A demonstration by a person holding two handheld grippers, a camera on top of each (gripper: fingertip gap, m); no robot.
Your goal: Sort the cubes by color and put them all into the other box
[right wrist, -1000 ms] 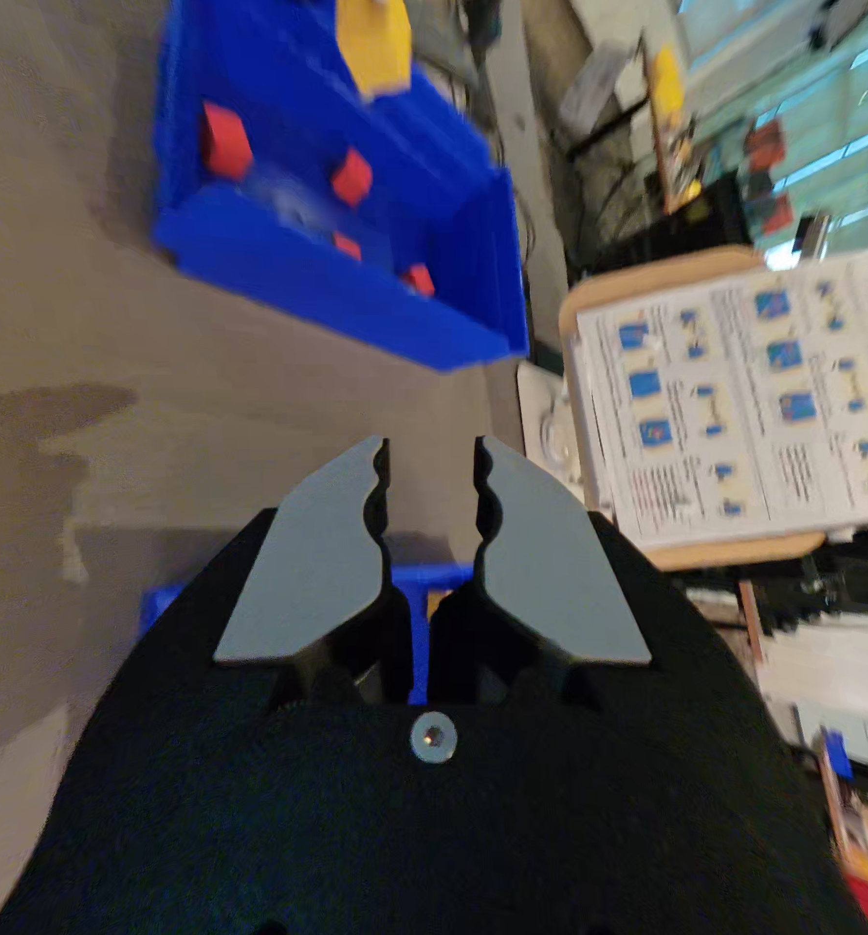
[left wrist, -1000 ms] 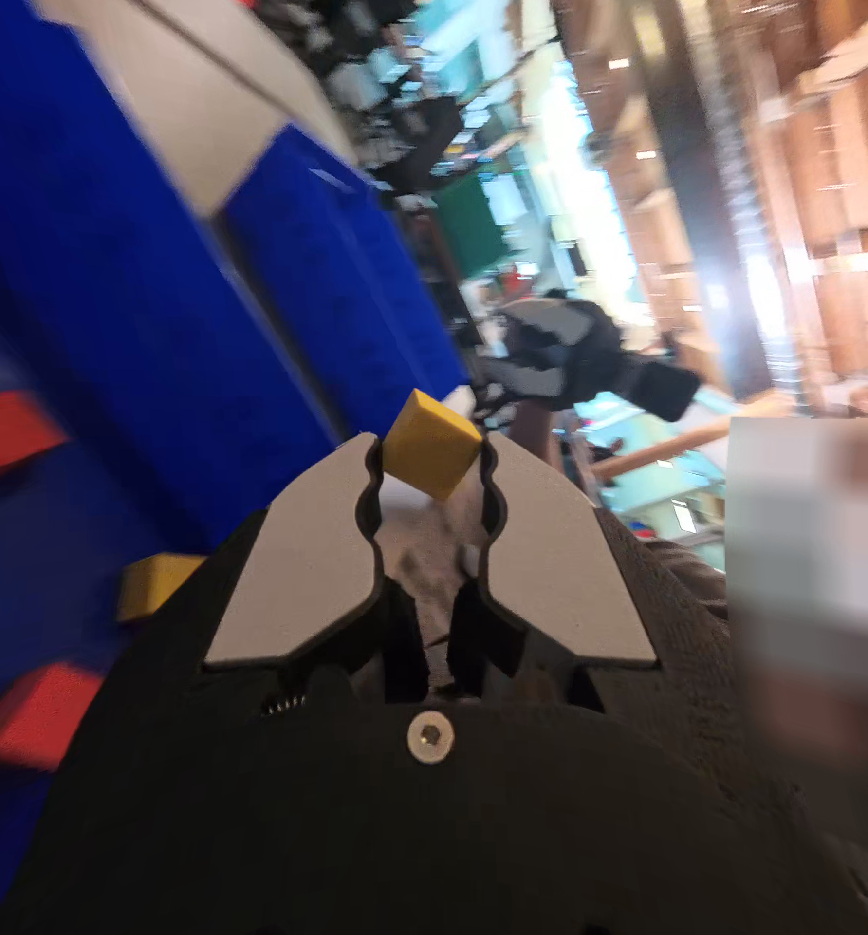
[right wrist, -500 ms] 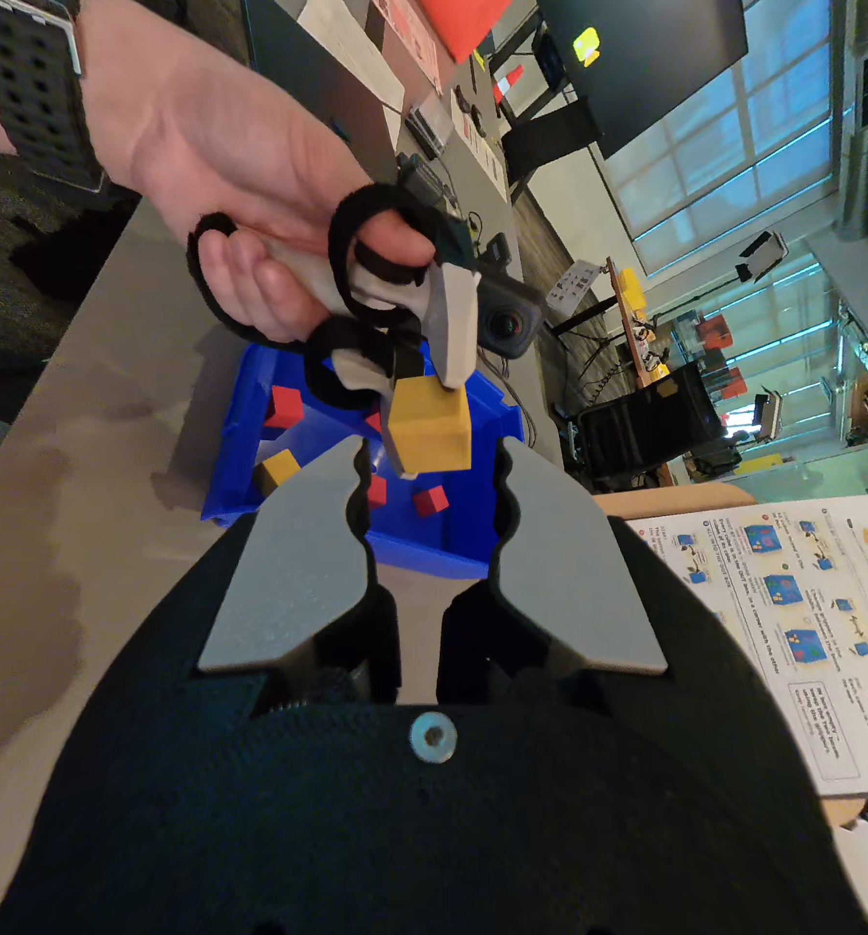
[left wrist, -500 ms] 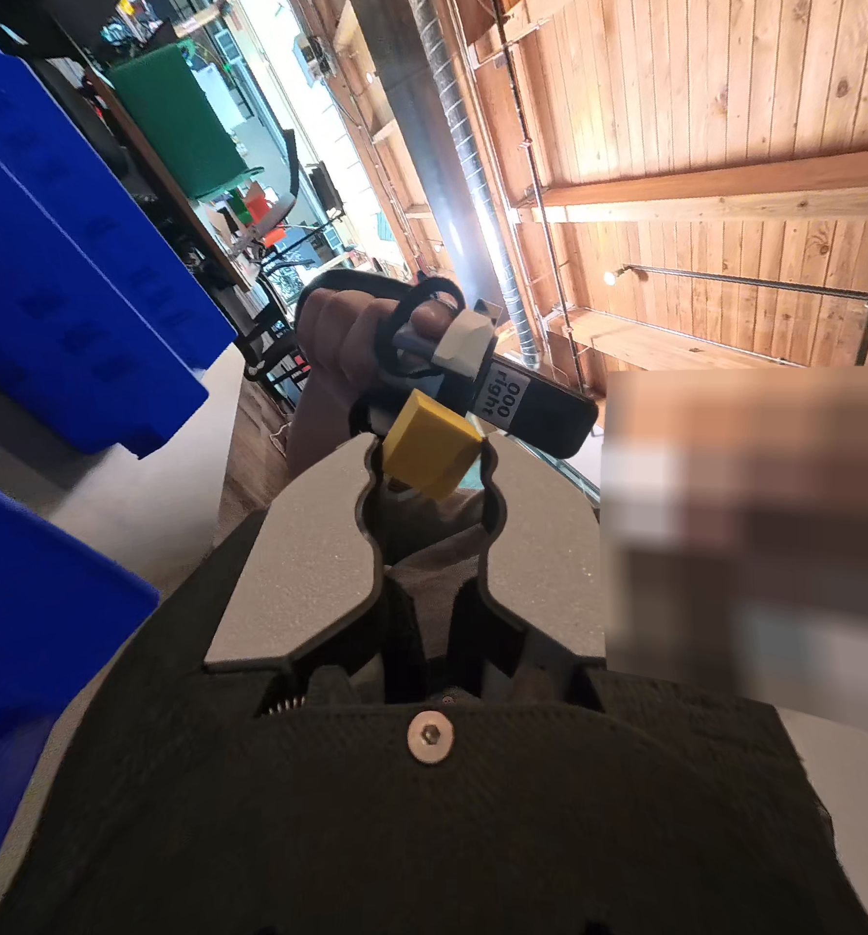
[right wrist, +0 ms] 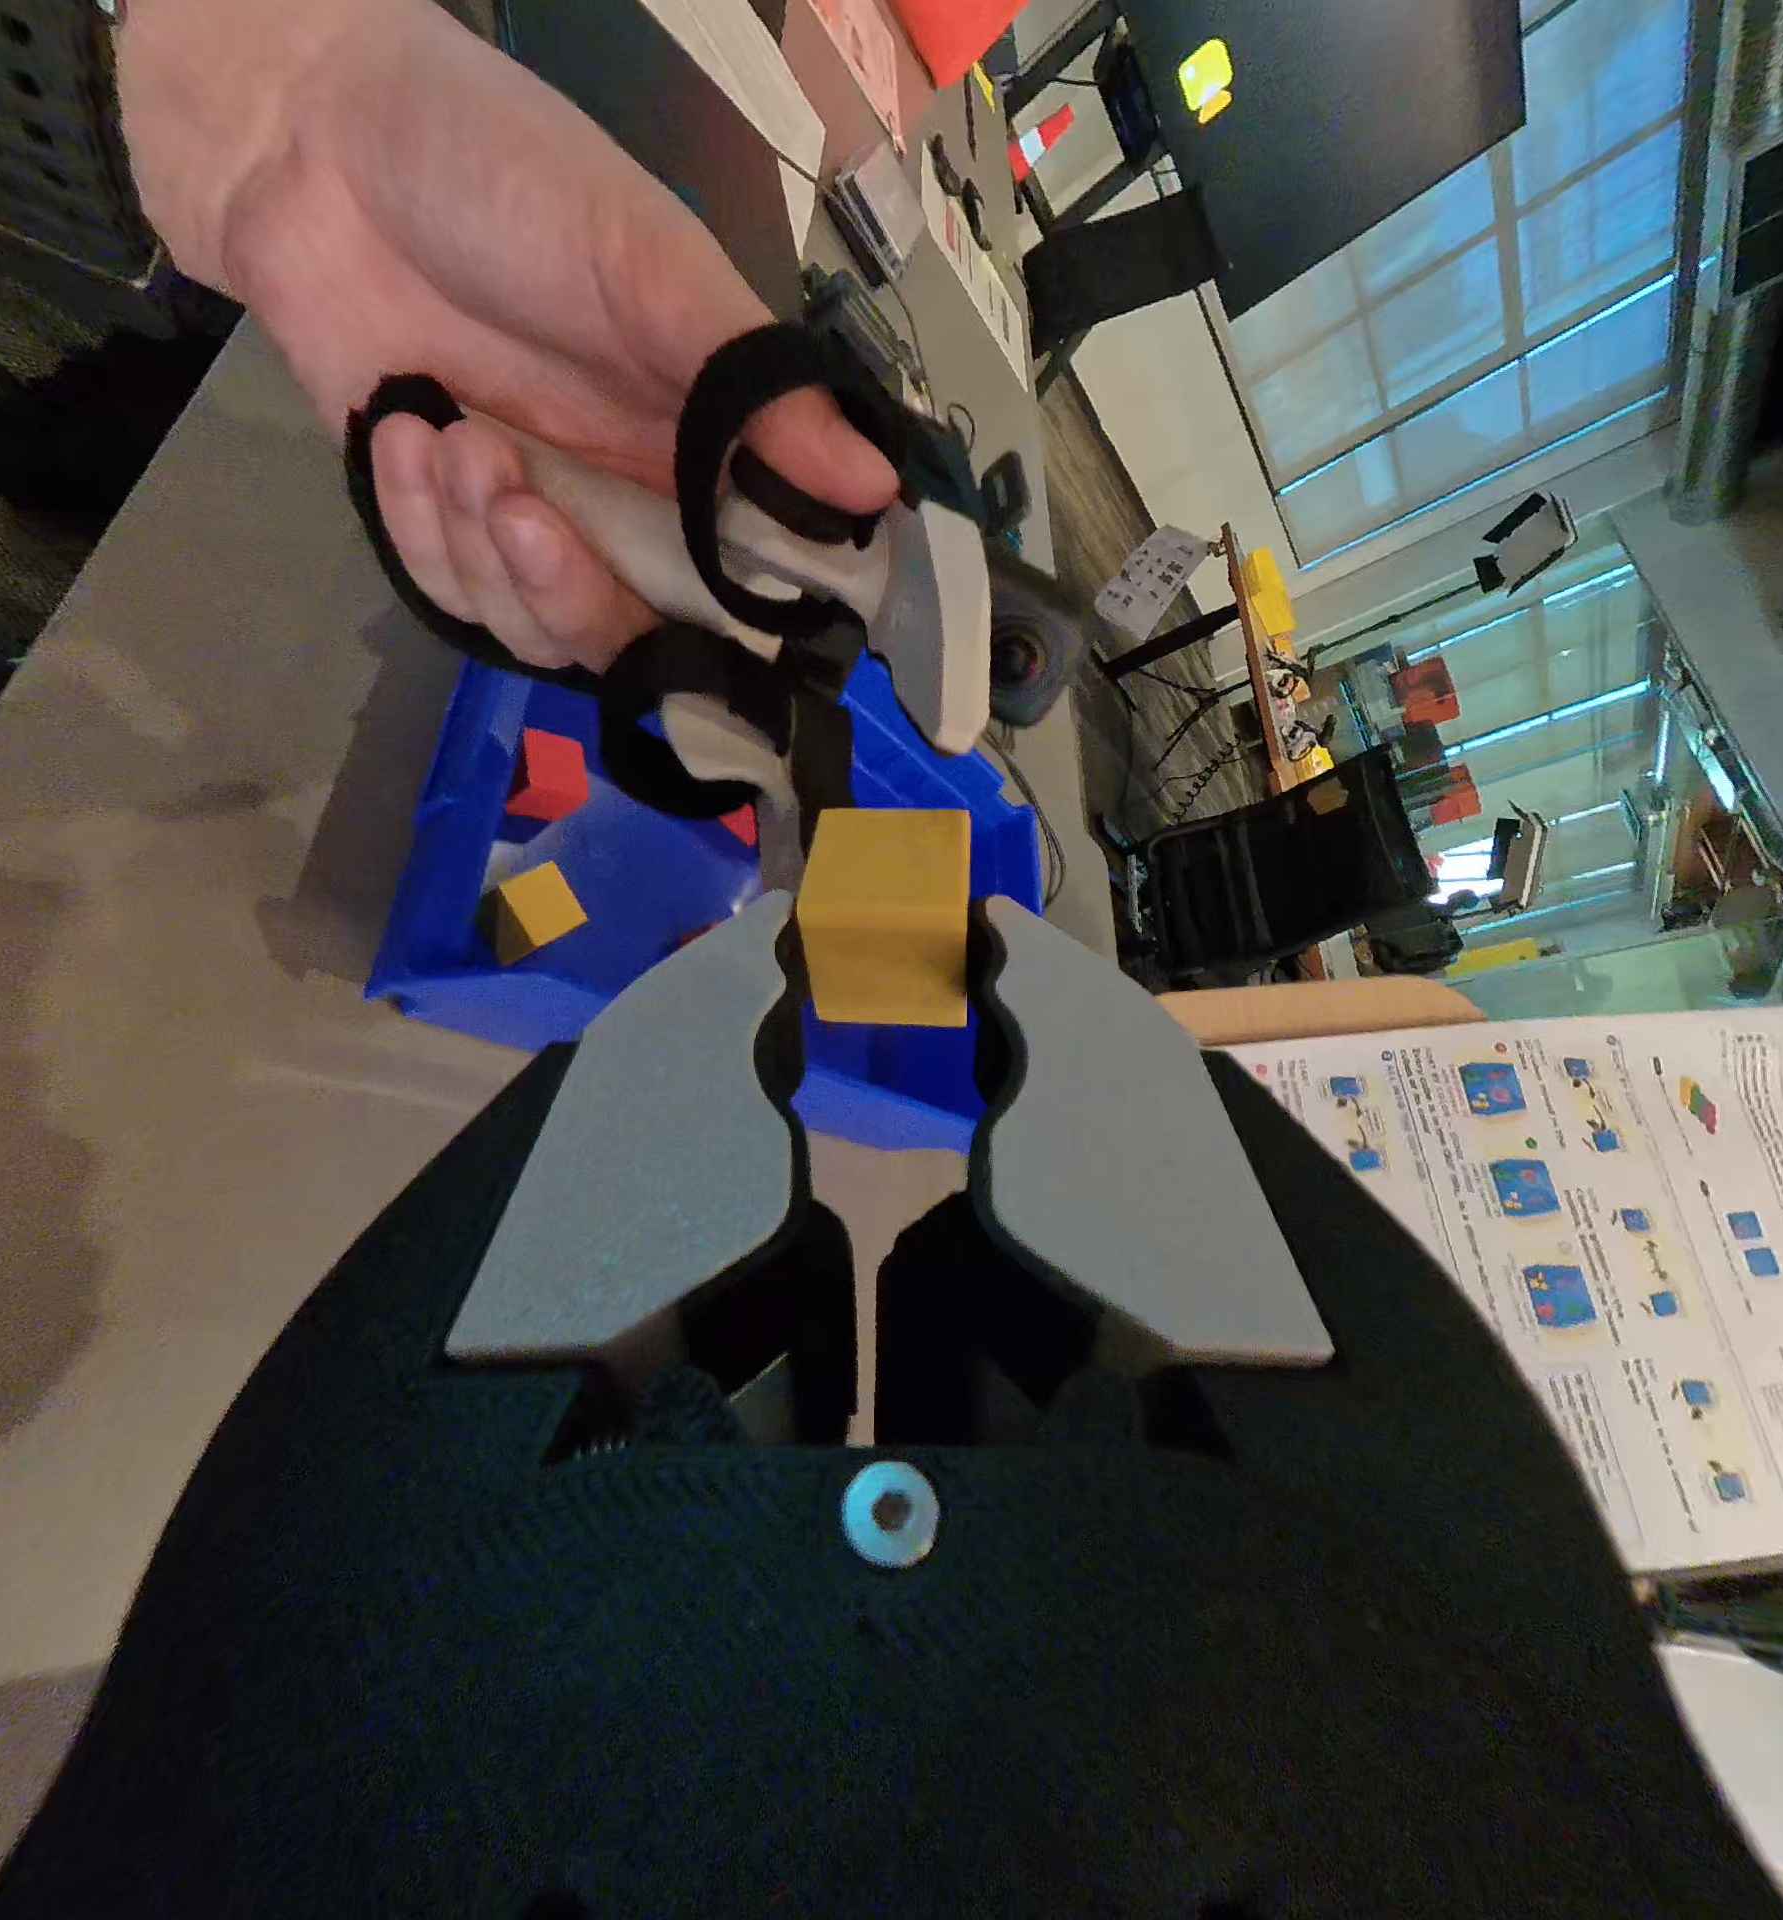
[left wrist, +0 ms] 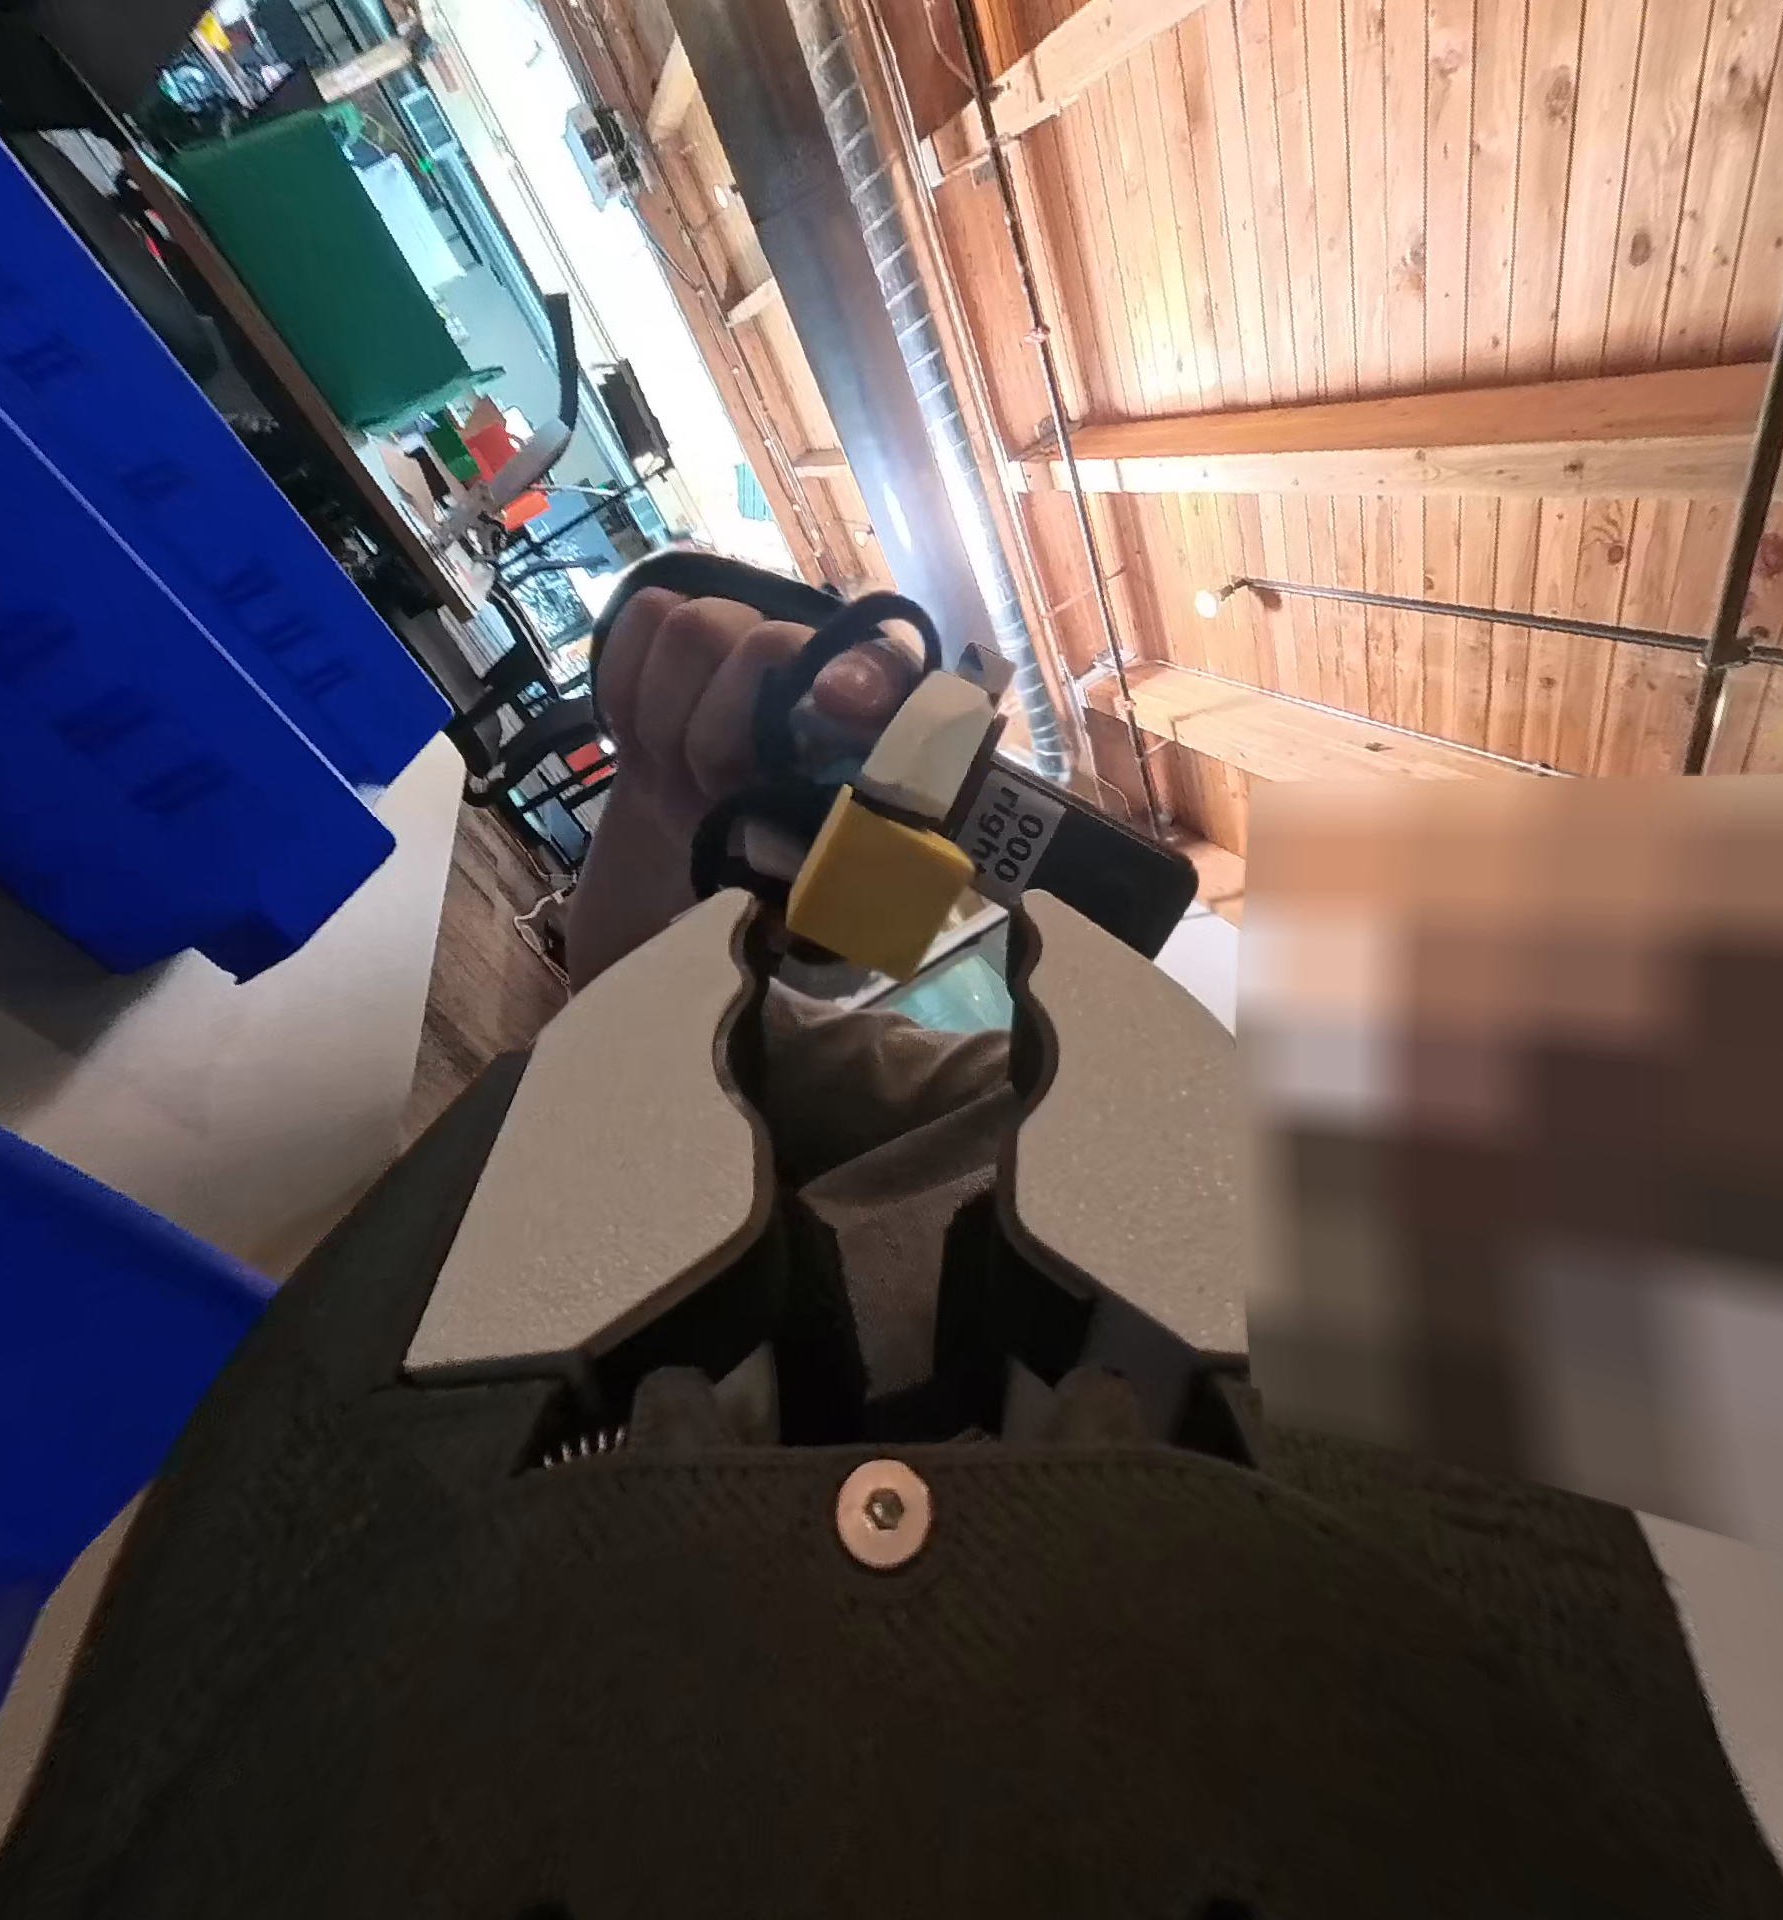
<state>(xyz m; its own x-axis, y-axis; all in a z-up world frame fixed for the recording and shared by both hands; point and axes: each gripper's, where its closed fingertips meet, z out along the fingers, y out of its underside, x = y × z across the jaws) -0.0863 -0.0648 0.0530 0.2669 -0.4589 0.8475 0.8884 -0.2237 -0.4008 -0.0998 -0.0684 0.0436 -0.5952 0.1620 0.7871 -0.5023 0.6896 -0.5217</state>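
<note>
A yellow cube (right wrist: pixel 887 914) sits between my right gripper's (right wrist: pixel 882 914) grey fingers, which are shut on its two sides, above the table. My left gripper (left wrist: pixel 882 914) is open around the same cube (left wrist: pixel 876 894), with a gap on each side. In the right wrist view a hand (right wrist: pixel 451 260) holds the left gripper just beyond the cube, one of its white fingers (right wrist: pixel 939 644) standing off it. In the left wrist view another hand (left wrist: pixel 679 686) holds the right gripper, its white fingers (left wrist: pixel 928 738) clamping the cube.
Below the cube a blue bin (right wrist: pixel 451 966) on the grey table (right wrist: pixel 139 1039) holds a red cube (right wrist: pixel 549 774) and a yellow cube (right wrist: pixel 534 909). A printed sheet (right wrist: pixel 1552 1247) lies at right. Blue bins (left wrist: pixel 139 675) stand left of the left gripper.
The right gripper, open around the cube half a second ago, has shut on it. The left gripper, which held the cube, has opened. Both grippers swung up from the bins before that.
</note>
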